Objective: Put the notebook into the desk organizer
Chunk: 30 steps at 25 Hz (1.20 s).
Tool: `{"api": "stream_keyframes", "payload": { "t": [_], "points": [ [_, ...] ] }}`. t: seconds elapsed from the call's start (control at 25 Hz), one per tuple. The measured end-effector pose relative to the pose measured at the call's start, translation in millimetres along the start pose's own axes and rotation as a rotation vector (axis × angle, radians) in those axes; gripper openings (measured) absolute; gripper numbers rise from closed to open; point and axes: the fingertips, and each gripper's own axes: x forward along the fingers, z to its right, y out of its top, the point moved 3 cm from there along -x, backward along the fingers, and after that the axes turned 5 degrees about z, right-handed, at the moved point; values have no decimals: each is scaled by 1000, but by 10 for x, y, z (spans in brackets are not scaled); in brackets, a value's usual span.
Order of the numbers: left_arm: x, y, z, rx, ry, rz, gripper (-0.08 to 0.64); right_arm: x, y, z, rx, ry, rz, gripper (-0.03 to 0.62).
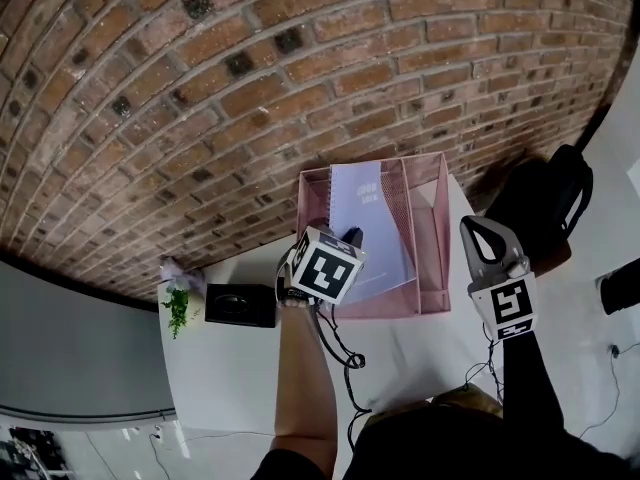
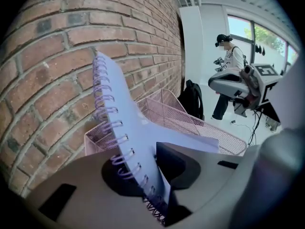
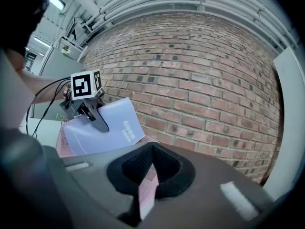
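My left gripper (image 1: 343, 238) is clamped on the lavender spiral notebook (image 1: 366, 211), close to its wire binding. It holds the notebook tilted inside the pink mesh desk organizer (image 1: 432, 190), with the top rising above the rim. My right gripper (image 1: 484, 236) is at the organizer's right side, its jaws closed on a thin pink wall. A brick wall (image 1: 200, 88) stands behind the organizer. To its left, a black box (image 1: 240, 305) and a small plant (image 1: 177, 310) sit on the white table (image 1: 230, 378).

The notebook (image 1: 368, 218) is lavender, the desk organizer (image 1: 431, 238) pink mesh, the wall (image 1: 200, 88) red-brown brick.
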Motion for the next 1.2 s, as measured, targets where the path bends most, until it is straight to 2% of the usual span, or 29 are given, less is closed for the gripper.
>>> {"api": "stream_keyframes", "payload": {
  "t": [0.12,0.24,0.36,0.44,0.56,0.64,0.88,1.2],
  "points": [
    [-11,18,-27,8,-58,-6,91,7,-6,32,-14,-1,7,0],
    [-34,20,-51,-25,-132,-15,86,-2,-43,26,-8,0,-9,0],
    [-81,8,-51,-54,-215,-32,81,-17,-37,53,-42,8,2,0],
    [-137,-29,-73,-42,-255,-64,81,-13,-32,78,-50,8,6,0],
    [-167,-139,-18,18,-313,-144,74,-10,-39,94,-42,6,-3,0],
    [-116,-156,15,43,-303,-162,78,0,-57,82,-29,7,-16,0],
    [36,-178,7,102,-213,-180,115,49,-62,19,-28,19,-21,0],
    [105,-188,43,133,-115,-164,211,45,-13,10,-58,28,-4,0]
  ]
}}
